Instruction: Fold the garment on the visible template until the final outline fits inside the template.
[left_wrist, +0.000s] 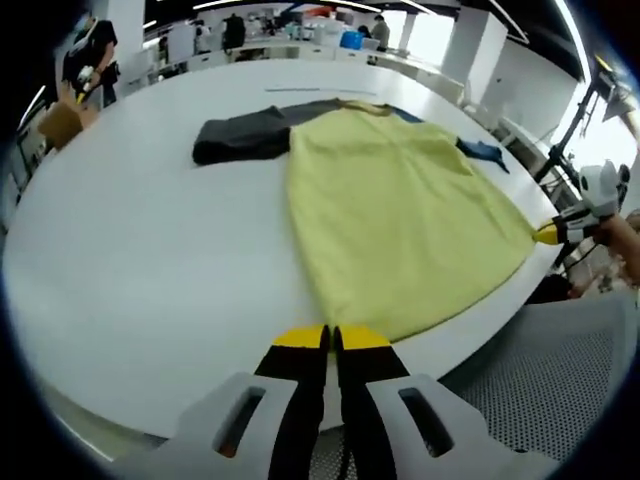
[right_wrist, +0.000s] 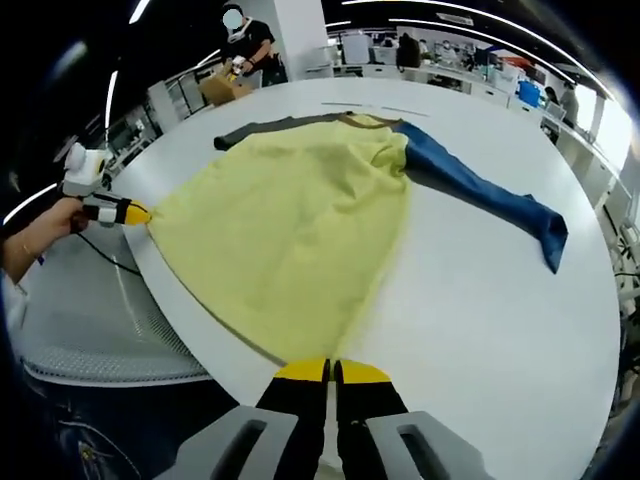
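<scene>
Right now the white counter (left_wrist: 130, 250) carries everything, and the garment (left_wrist: 400, 220) lies spread flat across it so that I can lift its near edge and fold it away from me; in the left gripper view it fills the picture from the centre out toward 3 o'clock. It is yellow over the body, with a dark grey sleeve (left_wrist: 240, 138) running out toward 10 o'clock and a blue sleeve (right_wrist: 480, 185) stretched toward 2 o'clock in the right gripper view. I cannot make out any template outline under or around the cloth. I judge the fold has not begun, since the body lies open and both sleeves are out. The two bottom corners sit at the counter's near edge, which is why I hold one at each side. My left hand-held gripper (left_wrist: 330, 338) is clenched on the hem corner, jaws pressed together with yellow cloth at their tips. My right hand-held gripper (right_wrist: 330, 370) is likewise clenched on the opposite hem corner.
</scene>
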